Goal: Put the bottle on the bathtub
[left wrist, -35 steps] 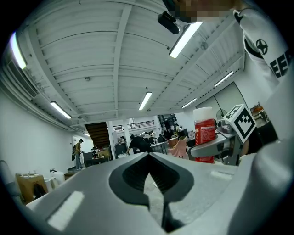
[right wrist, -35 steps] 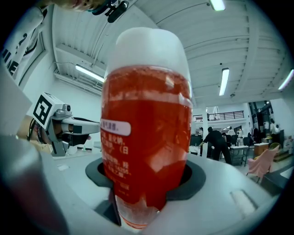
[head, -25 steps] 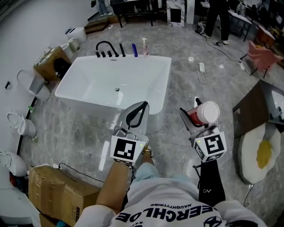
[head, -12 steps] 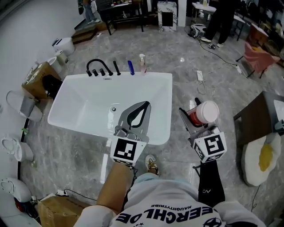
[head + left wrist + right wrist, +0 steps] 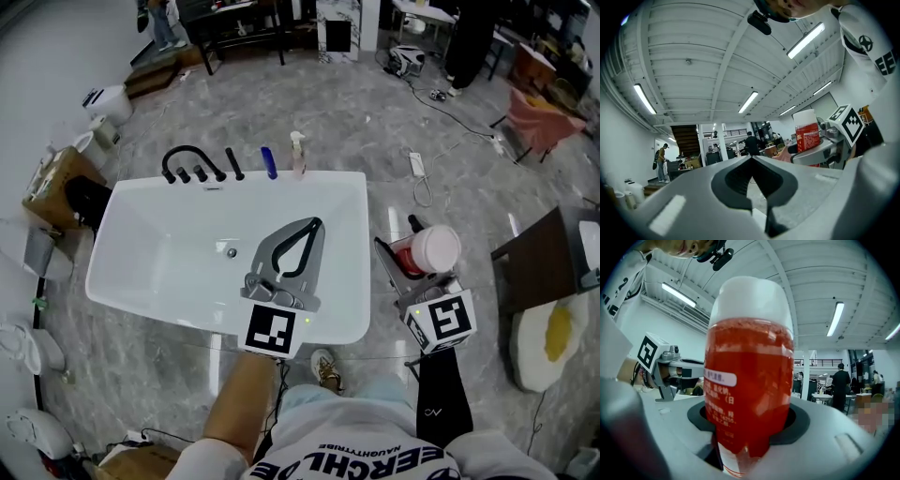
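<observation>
My right gripper [image 5: 413, 259] is shut on a red bottle [image 5: 427, 251] with a white cap, held upright over the floor just right of the white bathtub [image 5: 354, 202]. In the right gripper view the bottle [image 5: 749, 371] fills the middle, pinched low between the jaws. My left gripper [image 5: 313, 225] is shut and empty, and hangs over the tub's near right part. From the left gripper view its jaw tips [image 5: 751, 157] meet, and the bottle [image 5: 806, 133] shows at the right.
On the tub's far rim stand a black faucet [image 5: 183, 157], a blue bottle [image 5: 269, 161] and a pale pump bottle [image 5: 298, 154]. A cardboard box [image 5: 56, 183] and toilets [image 5: 101, 98] are at the left. A dark table [image 5: 544, 262] stands at the right. Cables [image 5: 419, 169] lie on the floor.
Both grippers have moved forward to the bathtub. The left gripper, before short of the tub, now hangs over it. The bottle stays in the right gripper.
</observation>
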Action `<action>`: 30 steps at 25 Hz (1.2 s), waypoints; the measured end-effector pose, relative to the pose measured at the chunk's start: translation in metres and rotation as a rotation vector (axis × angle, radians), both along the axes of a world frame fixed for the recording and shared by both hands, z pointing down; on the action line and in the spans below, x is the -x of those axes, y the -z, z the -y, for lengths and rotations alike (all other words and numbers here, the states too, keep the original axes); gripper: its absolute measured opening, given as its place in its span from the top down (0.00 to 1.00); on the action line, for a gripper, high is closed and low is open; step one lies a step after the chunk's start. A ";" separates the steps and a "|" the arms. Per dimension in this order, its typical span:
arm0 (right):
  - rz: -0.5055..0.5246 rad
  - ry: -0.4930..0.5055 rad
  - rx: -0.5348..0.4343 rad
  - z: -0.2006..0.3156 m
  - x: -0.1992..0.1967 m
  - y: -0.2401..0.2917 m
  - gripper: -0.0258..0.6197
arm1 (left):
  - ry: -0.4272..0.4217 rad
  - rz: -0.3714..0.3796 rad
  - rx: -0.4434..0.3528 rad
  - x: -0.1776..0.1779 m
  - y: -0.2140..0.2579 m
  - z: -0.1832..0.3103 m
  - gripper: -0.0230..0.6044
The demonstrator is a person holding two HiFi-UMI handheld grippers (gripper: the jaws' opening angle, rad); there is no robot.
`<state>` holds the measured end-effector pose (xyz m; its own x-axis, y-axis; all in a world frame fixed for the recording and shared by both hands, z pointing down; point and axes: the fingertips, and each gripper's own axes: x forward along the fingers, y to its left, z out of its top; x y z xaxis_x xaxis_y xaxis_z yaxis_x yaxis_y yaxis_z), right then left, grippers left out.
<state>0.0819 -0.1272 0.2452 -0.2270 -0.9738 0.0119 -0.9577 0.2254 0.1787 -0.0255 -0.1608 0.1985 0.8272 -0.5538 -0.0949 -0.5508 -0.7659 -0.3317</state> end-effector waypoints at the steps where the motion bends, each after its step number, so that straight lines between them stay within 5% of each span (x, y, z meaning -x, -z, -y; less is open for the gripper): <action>1: 0.003 -0.003 0.005 0.007 0.000 -0.003 0.49 | -0.007 0.004 -0.007 -0.001 0.000 0.007 0.96; 16: 0.015 -0.013 0.051 0.096 -0.004 -0.048 0.49 | -0.004 0.032 -0.012 -0.012 -0.028 0.101 0.96; 30: 0.002 0.067 0.021 0.218 -0.040 -0.168 0.49 | 0.083 0.014 0.013 -0.056 -0.160 0.218 0.96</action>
